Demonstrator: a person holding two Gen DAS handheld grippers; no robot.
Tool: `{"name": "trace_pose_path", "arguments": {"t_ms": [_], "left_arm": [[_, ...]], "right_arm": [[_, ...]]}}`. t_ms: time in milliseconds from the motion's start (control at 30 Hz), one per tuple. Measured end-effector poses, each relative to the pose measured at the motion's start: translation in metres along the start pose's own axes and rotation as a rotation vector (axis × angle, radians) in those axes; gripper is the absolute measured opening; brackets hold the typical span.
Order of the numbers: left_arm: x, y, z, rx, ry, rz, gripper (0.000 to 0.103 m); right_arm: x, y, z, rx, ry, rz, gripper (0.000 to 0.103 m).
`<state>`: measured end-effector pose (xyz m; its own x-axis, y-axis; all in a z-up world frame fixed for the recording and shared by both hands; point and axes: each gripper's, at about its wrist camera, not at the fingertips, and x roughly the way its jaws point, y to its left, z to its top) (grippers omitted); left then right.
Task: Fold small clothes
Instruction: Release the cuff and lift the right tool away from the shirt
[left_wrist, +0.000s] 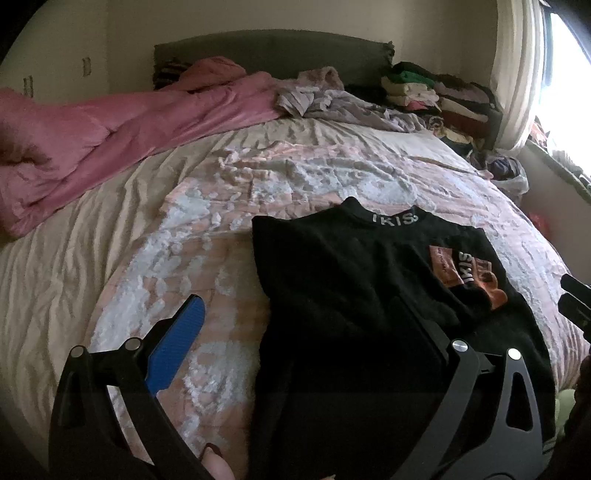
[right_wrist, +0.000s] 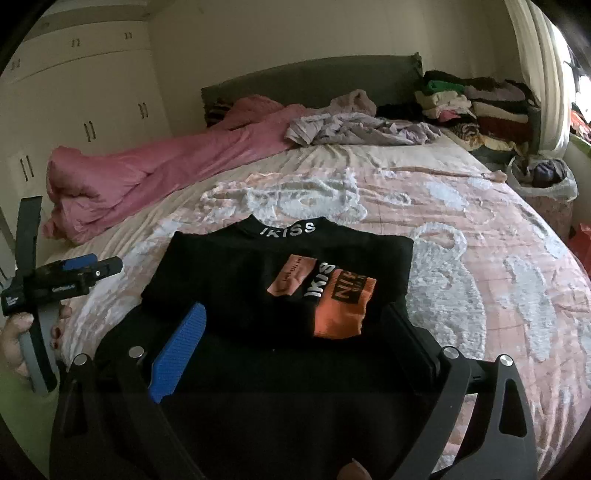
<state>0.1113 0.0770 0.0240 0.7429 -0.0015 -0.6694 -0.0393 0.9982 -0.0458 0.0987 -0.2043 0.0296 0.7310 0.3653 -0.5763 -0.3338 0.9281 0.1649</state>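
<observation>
A black top (left_wrist: 351, 280) with "IKISS" on its collar lies flat on the bed, sleeves folded in, an orange and pink printed cuff (right_wrist: 332, 295) showing on its front. It also shows in the right wrist view (right_wrist: 258, 280). My left gripper (left_wrist: 306, 321) is open and empty, hovering over the top's left edge; its blue pad (left_wrist: 177, 343) is over the bedspread. My right gripper (right_wrist: 295, 332) is open and empty over the top's lower half. The left gripper also shows from the side in the right wrist view (right_wrist: 66, 277).
The bed has a pink and white patterned bedspread (right_wrist: 480, 258). A pink duvet (right_wrist: 147, 173) lies along the left side, crumpled lilac clothes (right_wrist: 354, 129) at the back, and stacks of folded clothes (right_wrist: 476, 103) at the back right. A wardrobe (right_wrist: 81, 103) stands left.
</observation>
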Motion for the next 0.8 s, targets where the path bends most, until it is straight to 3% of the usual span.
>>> {"name": "trace_pose_path", "arguments": {"t_ms": [800], "left_arm": [[-0.057, 0.003, -0.013, 0.002, -0.043, 0.008, 0.093]], "right_arm": [[-0.087, -0.003, -0.029, -0.038, -0.032, -0.042, 0.095]]}}
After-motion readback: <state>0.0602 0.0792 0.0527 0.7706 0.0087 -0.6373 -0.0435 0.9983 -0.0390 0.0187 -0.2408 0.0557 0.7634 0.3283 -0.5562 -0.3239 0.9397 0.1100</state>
